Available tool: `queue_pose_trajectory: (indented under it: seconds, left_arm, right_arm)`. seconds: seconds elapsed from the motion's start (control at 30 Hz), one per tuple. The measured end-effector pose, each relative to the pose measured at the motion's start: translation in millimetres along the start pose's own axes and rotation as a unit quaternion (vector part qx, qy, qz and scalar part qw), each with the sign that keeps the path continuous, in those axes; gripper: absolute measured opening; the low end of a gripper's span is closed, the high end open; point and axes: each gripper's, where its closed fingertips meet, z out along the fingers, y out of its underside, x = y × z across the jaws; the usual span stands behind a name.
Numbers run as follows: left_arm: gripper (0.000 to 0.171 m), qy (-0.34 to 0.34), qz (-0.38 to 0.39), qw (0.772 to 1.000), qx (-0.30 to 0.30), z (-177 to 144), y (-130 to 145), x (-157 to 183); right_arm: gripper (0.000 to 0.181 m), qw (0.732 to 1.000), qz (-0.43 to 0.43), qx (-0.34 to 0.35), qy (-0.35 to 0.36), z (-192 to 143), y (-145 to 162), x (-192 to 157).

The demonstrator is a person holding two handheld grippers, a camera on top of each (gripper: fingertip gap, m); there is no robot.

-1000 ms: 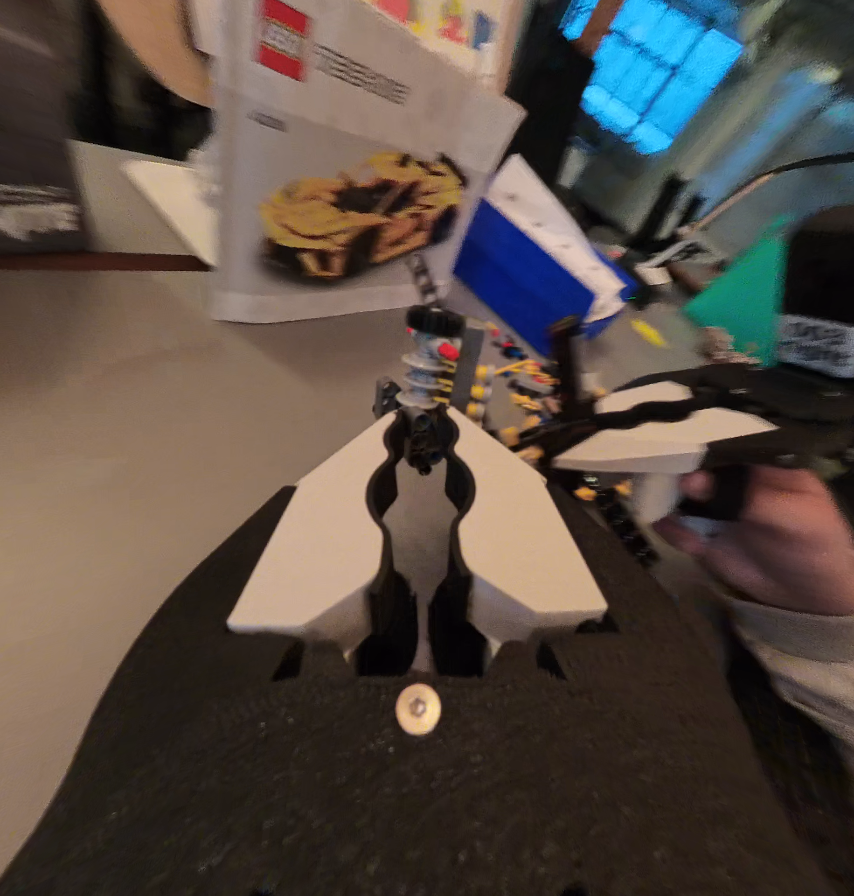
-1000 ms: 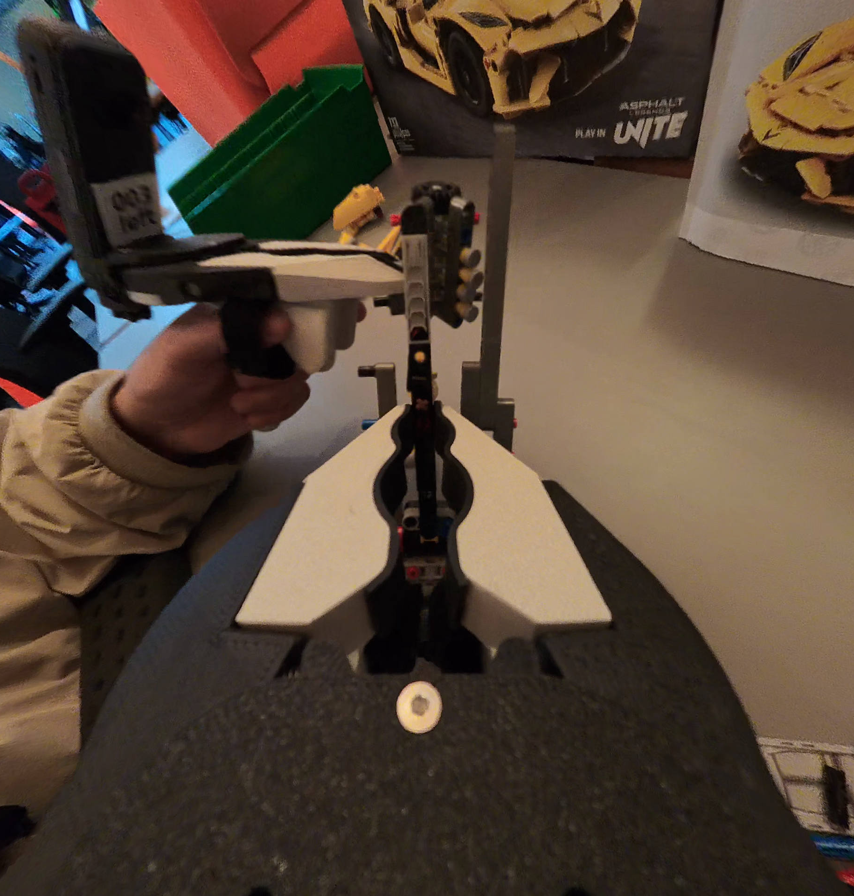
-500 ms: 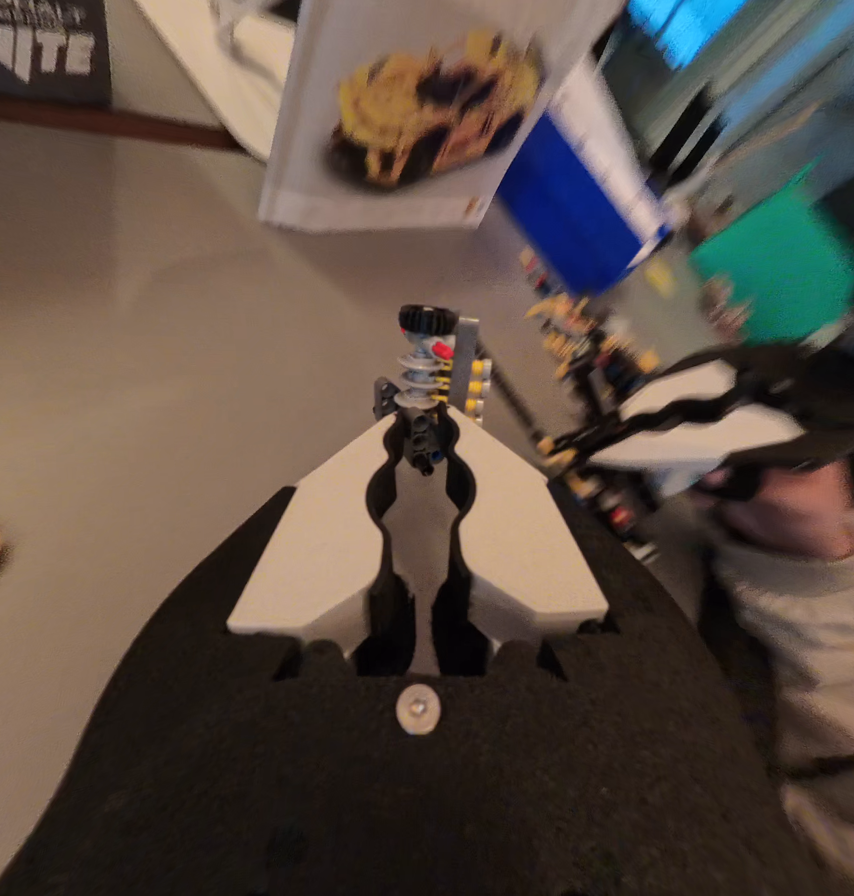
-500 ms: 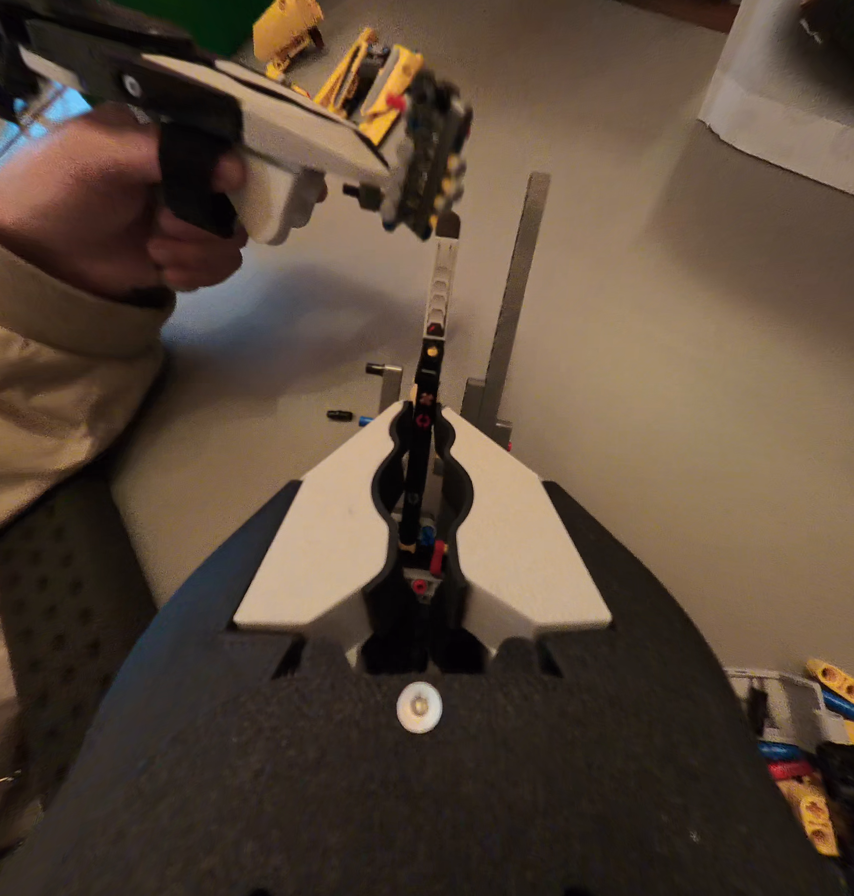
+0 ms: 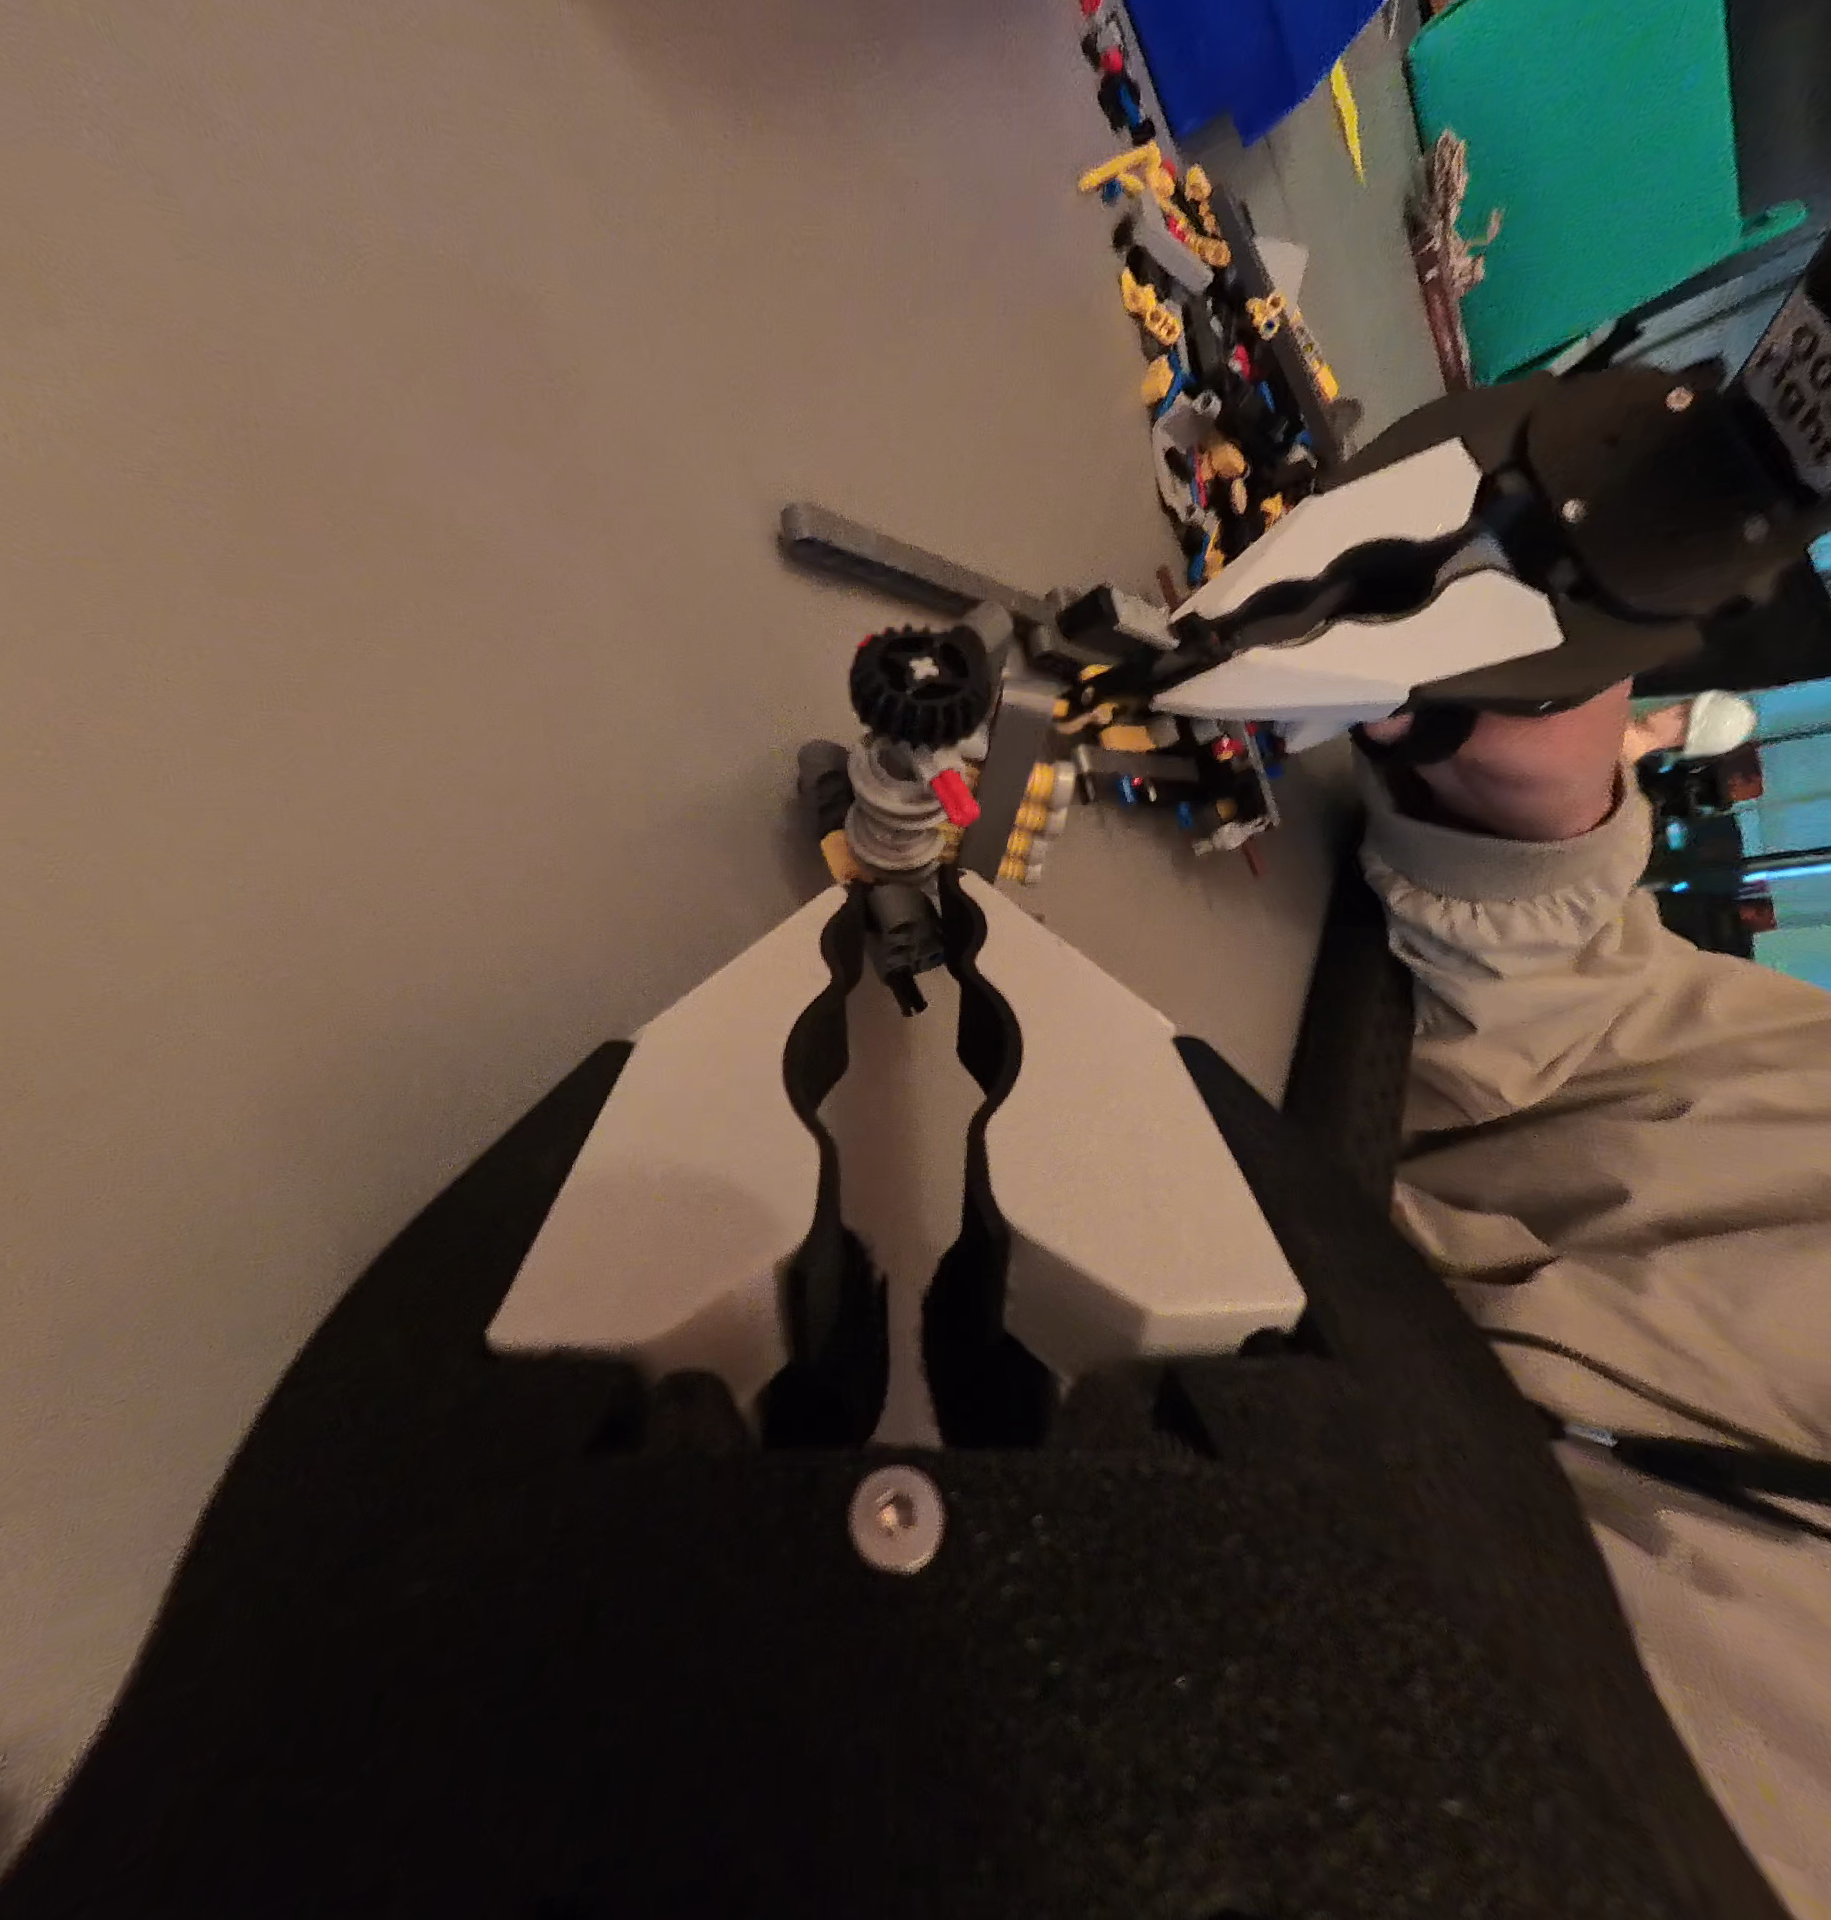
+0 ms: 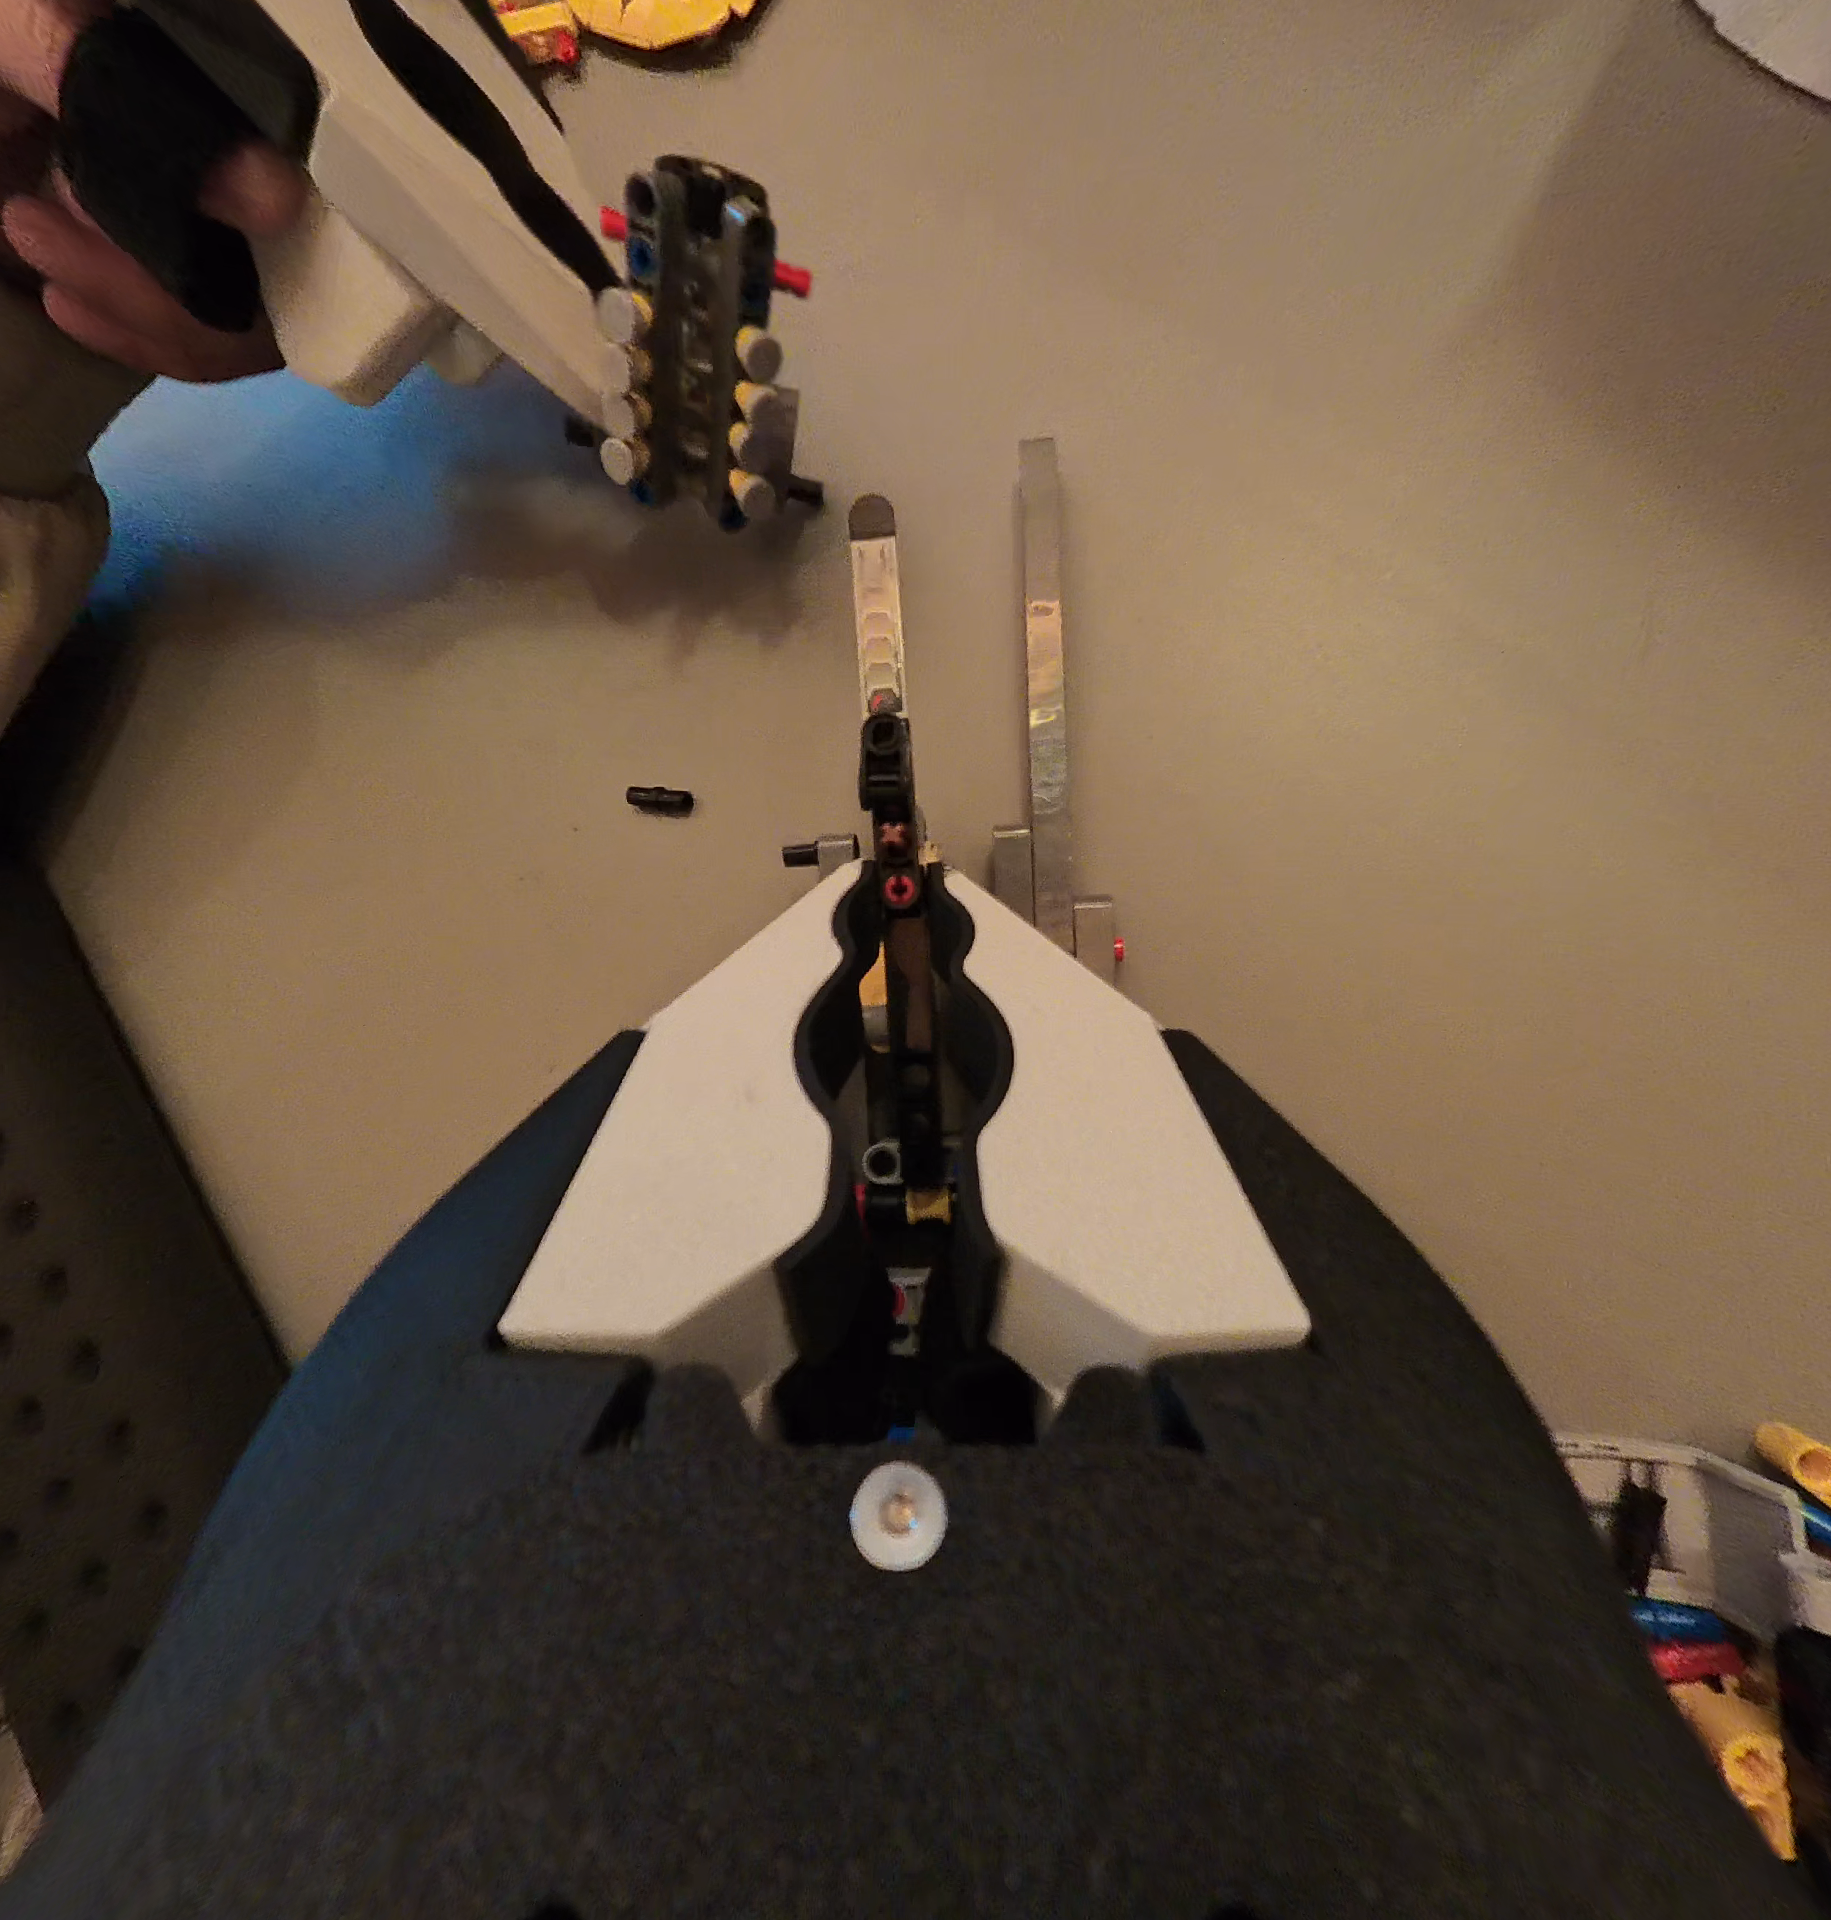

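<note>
My left gripper (image 5: 895, 906) is shut on a small toy-brick block (image 5: 906, 790) with grey discs, a red pin and a black gear (image 5: 921, 684) on top. In the right wrist view this block (image 6: 698, 343) hangs above the table at upper left, held by the left gripper (image 6: 601, 303). My right gripper (image 6: 898, 883) is shut on a black beam of a long frame (image 6: 895, 790). The frame's two grey beams (image 6: 1038, 644) reach forward over the table. In the left wrist view the right gripper (image 5: 1171, 649) holds the frame just right of the block.
A black pin (image 6: 659, 798) lies on the beige table (image 5: 371, 520). A pile of loose pieces (image 5: 1212, 343) lies beside a blue box (image 5: 1233, 52) and a green bin (image 5: 1576, 177). More pieces (image 6: 1815, 1558) lie at lower right. A person's beige sleeve (image 5: 1617, 1143) is at right. Spacing between my two grippers at the tips: around 12 centimeters.
Both grippers have tilted down toward the table. The block in my left gripper, earlier against the frame's beams, now sits apart to their left. Both stay shut.
</note>
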Motion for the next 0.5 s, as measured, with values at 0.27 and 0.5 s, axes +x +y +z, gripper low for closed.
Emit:
queue_pose_trajectory:
  seconds: [0.27,0.5]
  left_arm:
    - [0.027,-0.05,0.053,0.995,-0.062,-9,22,-11]
    - [0.04,-0.136,0.113,0.977,-0.123,-36,47,-20]
  right_arm:
    - [0.007,0.999,-0.031,0.0,-0.045,-1,3,-9]
    - [0.006,0.985,0.012,0.06,-0.163,-22,-12,-23]
